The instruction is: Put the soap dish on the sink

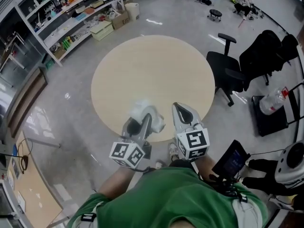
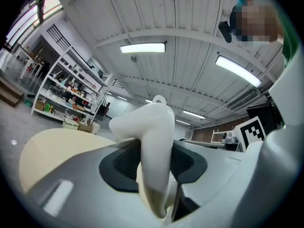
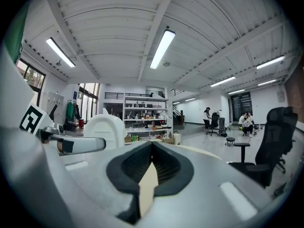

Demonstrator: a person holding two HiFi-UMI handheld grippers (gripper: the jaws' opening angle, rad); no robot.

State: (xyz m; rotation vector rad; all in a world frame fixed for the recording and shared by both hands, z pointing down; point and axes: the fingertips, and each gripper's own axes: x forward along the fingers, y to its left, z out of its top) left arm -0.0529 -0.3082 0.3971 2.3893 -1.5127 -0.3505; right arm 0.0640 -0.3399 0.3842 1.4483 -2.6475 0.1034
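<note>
Left claw clamping soap dish, table beyond

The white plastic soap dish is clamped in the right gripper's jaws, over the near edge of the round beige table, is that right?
No: the left gripper clamps the white plastic soap dish in its jaws, as the left gripper view shows. It is over the near edge of the round beige table.

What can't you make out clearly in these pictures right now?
Soap dish: blurred in head view; in left gripper view its lower end is hidden inside the left gripper.
Sink: shows in no view.
Shelf items: head view, too small to name.
</note>
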